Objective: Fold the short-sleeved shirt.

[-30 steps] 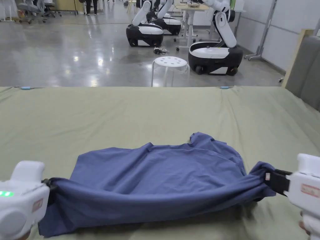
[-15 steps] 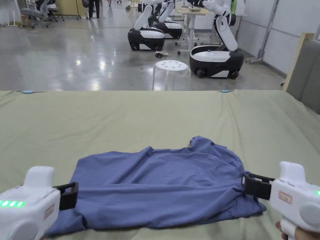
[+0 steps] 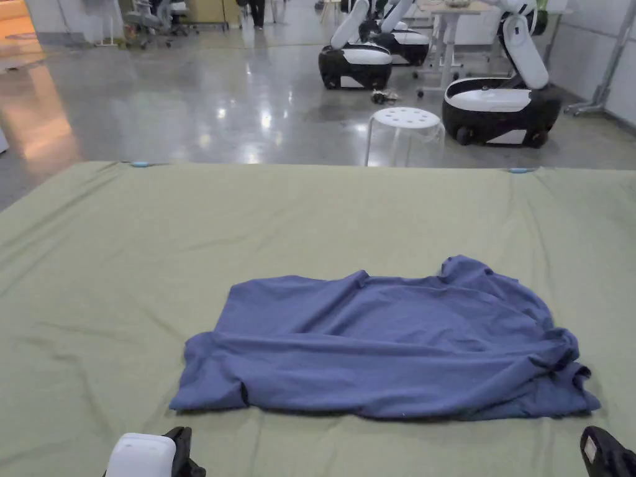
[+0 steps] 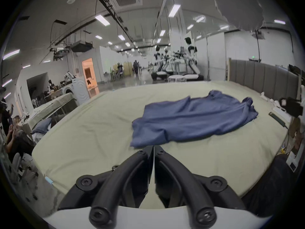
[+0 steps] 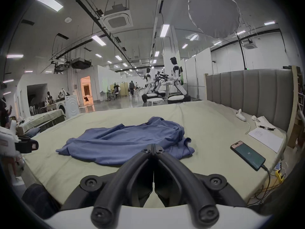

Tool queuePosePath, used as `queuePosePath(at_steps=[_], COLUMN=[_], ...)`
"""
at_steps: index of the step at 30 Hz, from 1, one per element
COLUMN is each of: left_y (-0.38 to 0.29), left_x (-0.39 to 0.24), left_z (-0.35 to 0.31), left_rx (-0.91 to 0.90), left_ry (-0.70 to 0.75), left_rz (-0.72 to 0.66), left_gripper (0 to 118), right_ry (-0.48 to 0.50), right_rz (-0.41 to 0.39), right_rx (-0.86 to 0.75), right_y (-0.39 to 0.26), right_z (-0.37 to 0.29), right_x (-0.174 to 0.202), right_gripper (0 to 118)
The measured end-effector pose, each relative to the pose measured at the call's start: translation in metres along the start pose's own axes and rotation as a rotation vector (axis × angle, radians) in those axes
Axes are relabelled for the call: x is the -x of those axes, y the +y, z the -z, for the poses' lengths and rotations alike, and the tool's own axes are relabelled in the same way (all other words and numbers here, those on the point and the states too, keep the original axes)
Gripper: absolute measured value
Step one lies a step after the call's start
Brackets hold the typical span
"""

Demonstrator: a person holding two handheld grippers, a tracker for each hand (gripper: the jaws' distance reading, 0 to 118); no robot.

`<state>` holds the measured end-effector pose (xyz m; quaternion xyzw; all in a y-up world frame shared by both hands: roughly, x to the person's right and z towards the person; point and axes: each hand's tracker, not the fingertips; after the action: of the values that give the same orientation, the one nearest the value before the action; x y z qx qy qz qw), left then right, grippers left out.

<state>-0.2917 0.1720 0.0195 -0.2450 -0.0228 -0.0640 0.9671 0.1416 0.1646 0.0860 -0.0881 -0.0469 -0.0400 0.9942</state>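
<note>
A blue short-sleeved shirt (image 3: 385,348) lies rumpled and folded over on the olive sheet (image 3: 310,211), its near edge doubled up. My left gripper (image 4: 153,148) hangs near the bed's front edge, just short of the shirt (image 4: 189,121), jaws pressed together with nothing between them. My right gripper (image 5: 153,145) is also shut and empty, close to the shirt's (image 5: 125,141) near right corner. In the head view the left gripper (image 3: 180,444) and right gripper (image 3: 599,450) sit at the bottom edge, both apart from the cloth.
A phone (image 5: 247,155) on a cable and a paper sheet (image 5: 265,139) lie at the bed's right side by the grey headboard (image 5: 250,95). Beyond the far edge stand a white stool (image 3: 407,124) and wheeled robots (image 3: 497,105).
Both grippers let go of the shirt's near edge and drew back toward me, then shut empty. The shirt now lies slack on the sheet. The head camera has turned left.
</note>
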Motion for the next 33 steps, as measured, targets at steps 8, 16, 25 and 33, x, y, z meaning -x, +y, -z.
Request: queuePosePath(at_steps=[8, 16, 25, 33], left_y=[0.021, 0.027, 0.033, 0.032], left_x=[0.029, 0.017, 0.018, 0.018], left_z=[0.121, 0.164, 0.158, 0.164], left_rx=[0.209, 0.295, 0.290, 0.301], left_ry=[0.038, -0.004, -0.049, -0.043], left_rz=[0.019, -0.005, -0.006, -0.008], left_gripper=[81, 10, 10, 10], right_ry=[0.006, 0.010, -0.104, -0.106], right_rz=[-0.004, 0.015, -0.028, 0.092], right_rx=[0.034, 0.131, 0.502, 0.680], right_y=[-0.002, 0.006, 0.013, 0.005], right_z=[0.010, 0.028, 0.189, 0.231], right_x=[0.000, -0.007, -0.083, -0.105], right_gripper=[1, 2, 118, 7])
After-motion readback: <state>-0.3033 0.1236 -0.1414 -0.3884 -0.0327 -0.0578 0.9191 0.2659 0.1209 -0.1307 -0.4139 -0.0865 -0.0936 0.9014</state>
